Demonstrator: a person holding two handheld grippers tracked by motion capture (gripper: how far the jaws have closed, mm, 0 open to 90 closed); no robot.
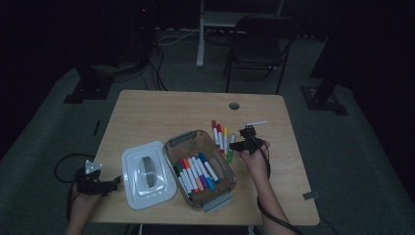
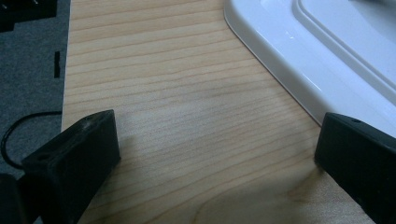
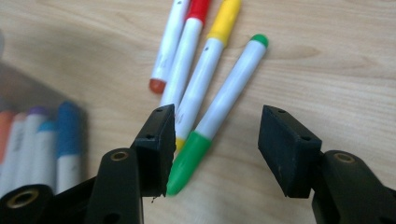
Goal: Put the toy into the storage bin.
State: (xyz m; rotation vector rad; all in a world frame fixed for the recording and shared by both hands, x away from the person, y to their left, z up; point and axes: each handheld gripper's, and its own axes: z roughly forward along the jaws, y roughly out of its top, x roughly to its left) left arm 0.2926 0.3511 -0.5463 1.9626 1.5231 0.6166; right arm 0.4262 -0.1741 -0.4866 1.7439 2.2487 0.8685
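Four markers (image 3: 201,79) on table (image 3: 336,56); right gripper (image 3: 215,140) open above.

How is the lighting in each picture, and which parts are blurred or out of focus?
High view: dim, the room beyond the table nearly black. Right gripper view: bright, green marker sharp, the markers in the box blurred. Left gripper view: evenly lit, soft glare on the white lid.
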